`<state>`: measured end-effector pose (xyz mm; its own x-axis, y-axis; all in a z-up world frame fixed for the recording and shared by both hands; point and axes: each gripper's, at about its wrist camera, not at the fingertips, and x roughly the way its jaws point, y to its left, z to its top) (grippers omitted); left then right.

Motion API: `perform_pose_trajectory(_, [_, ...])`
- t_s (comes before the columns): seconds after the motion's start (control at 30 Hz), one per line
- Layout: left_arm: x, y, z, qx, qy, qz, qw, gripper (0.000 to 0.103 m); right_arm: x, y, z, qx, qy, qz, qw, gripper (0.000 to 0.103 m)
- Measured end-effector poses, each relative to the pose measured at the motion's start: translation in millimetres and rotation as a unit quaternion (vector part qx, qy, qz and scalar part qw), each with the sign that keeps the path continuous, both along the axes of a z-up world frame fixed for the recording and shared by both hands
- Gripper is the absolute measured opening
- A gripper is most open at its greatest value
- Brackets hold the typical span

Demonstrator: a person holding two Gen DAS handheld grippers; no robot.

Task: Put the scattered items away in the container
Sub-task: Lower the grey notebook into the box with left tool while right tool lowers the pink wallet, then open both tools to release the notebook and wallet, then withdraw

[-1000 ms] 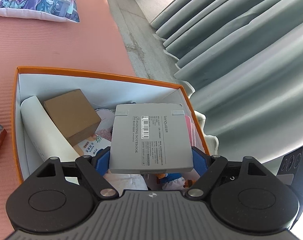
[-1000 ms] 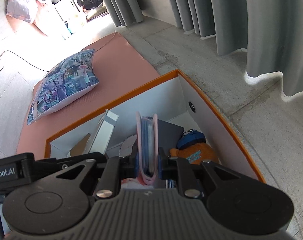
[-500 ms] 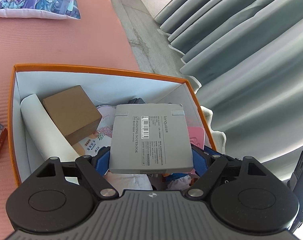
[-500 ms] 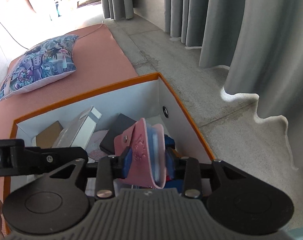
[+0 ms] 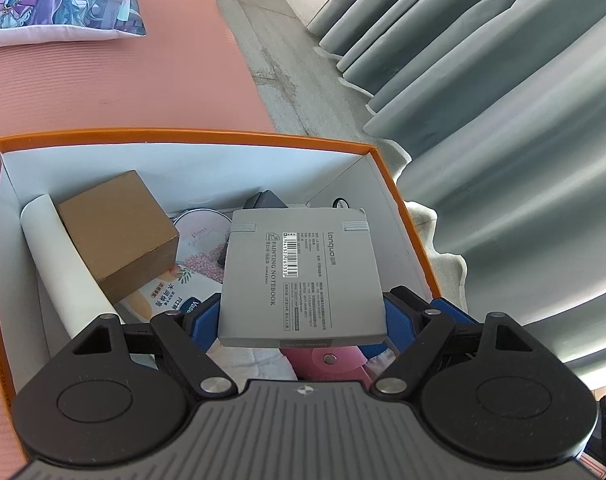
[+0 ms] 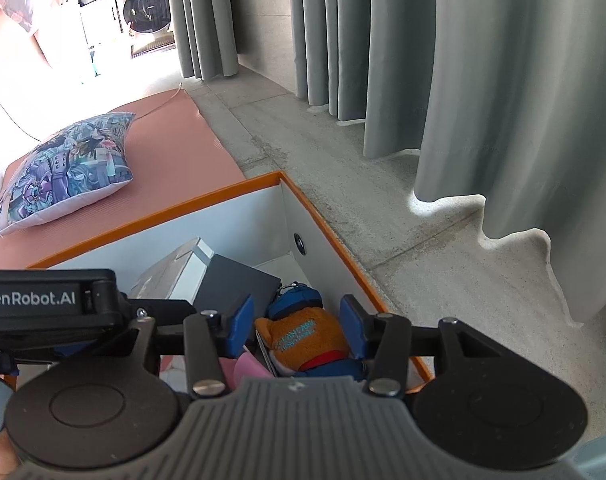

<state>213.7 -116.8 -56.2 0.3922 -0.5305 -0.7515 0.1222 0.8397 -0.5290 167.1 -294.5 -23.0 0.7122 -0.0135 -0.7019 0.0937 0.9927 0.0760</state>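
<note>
My left gripper (image 5: 301, 316) is shut on a grey painting notebook (image 5: 299, 276) and holds it flat above the orange-rimmed white box (image 5: 183, 136). Under it lies a pink wallet (image 5: 327, 362). My right gripper (image 6: 295, 324) is open and empty over the box's (image 6: 327, 248) right end, above an orange and blue plush toy (image 6: 303, 336). A corner of the pink wallet (image 6: 249, 366) shows below its left finger. The grey notebook's edge (image 6: 175, 276) also shows in the right wrist view.
The box holds a brown carton (image 5: 117, 236), a white roll (image 5: 59, 264), a round tin (image 5: 201, 226) and a dark flat case (image 6: 231, 284). A pink mat (image 5: 103, 84) with a printed cushion (image 6: 67, 168) lies beyond. Grey curtains (image 6: 483, 100) hang to the right.
My right gripper has opened and let the pink wallet drop into the box. My left gripper still holds the grey notebook and has come lower over the box.
</note>
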Motion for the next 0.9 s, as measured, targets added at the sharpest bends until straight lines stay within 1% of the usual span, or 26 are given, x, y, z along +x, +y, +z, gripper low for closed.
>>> perform_pose_trajectory(0.2, [0.8,1.3,-1.5,0.005,0.002,0.004,1.0,0.096,-5.7,5.2,2.7,-0.022,-0.018,-0.015,0.999,0.052])
perform_pose_trajectory(0.33, [-1.6,2.4,0.7,0.01,-0.005,0.01,0.9999,0.096,-8.5,3.8,3.8,-0.024,-0.023,-0.023,0.999,0.053])
perform_pose_trajectory(0.4, [-5.4,3.5,5.2,0.008,-0.023,0.016,0.9996,0.096,-9.0,2.6,3.9,-0.02,-0.024,-0.023,0.999,0.055])
perform_pose_trajectory(0.57, [-12.4,4.3,20.3,0.005,-0.06,0.016,0.9981,0.096,-8.2,2.8,3.2,-0.02,-0.021,-0.023,0.999,0.055])
perform_pose_trajectory(0.77, [-19.2,12.1,30.0,-0.02,-0.066,0.019,0.9974,0.096,-8.0,4.7,2.5,-0.023,-0.02,-0.024,0.999,0.055])
perform_pose_trajectory(0.9, [-26.2,19.4,36.1,-0.03,-0.075,0.022,0.9965,0.096,-7.9,6.0,2.5,-0.028,-0.02,-0.024,0.999,0.055])
